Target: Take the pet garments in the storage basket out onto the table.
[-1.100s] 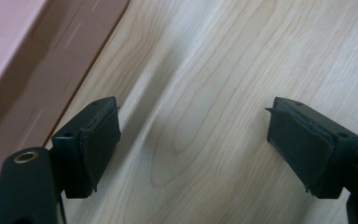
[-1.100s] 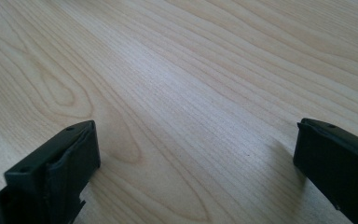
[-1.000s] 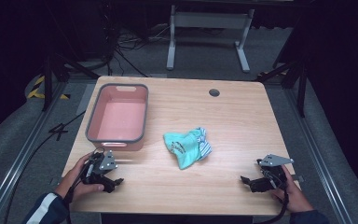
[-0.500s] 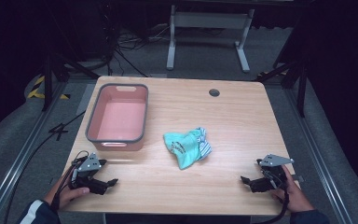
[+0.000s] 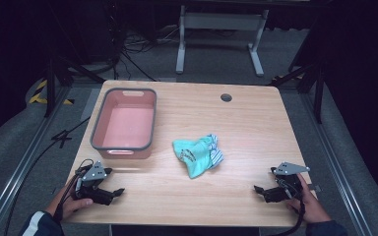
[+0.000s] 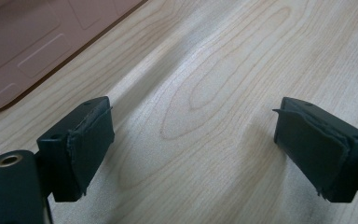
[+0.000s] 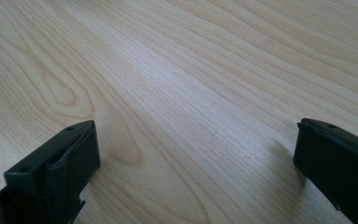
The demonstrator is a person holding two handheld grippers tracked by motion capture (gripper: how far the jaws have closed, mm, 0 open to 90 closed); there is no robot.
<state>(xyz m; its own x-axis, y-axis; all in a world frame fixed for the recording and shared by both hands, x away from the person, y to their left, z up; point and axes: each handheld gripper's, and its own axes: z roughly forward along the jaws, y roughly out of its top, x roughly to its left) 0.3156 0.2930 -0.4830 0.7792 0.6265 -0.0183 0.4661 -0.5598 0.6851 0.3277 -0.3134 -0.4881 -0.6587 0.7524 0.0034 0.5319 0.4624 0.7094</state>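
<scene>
Resting at the wooden counter's [image 5: 256,128] near-left corner, the left claw [image 5: 109,193] gapes wide and empty beside a pink bin [image 5: 125,123]. A crumpled teal cloth [image 5: 197,154] lies mid-counter. At the near-right corner, the right claw [image 5: 262,191] also sits spread wide, holding nothing.

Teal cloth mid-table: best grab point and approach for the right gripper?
Likely the raised bunched folds at the top right of the crumpled teal cloth, by the striped part. Come from above and from its right side with the right gripper, whose jaws stand open and which has bare table between it and the cloth. The flat lower flap hugs the wood and gives less to pinch.
</scene>
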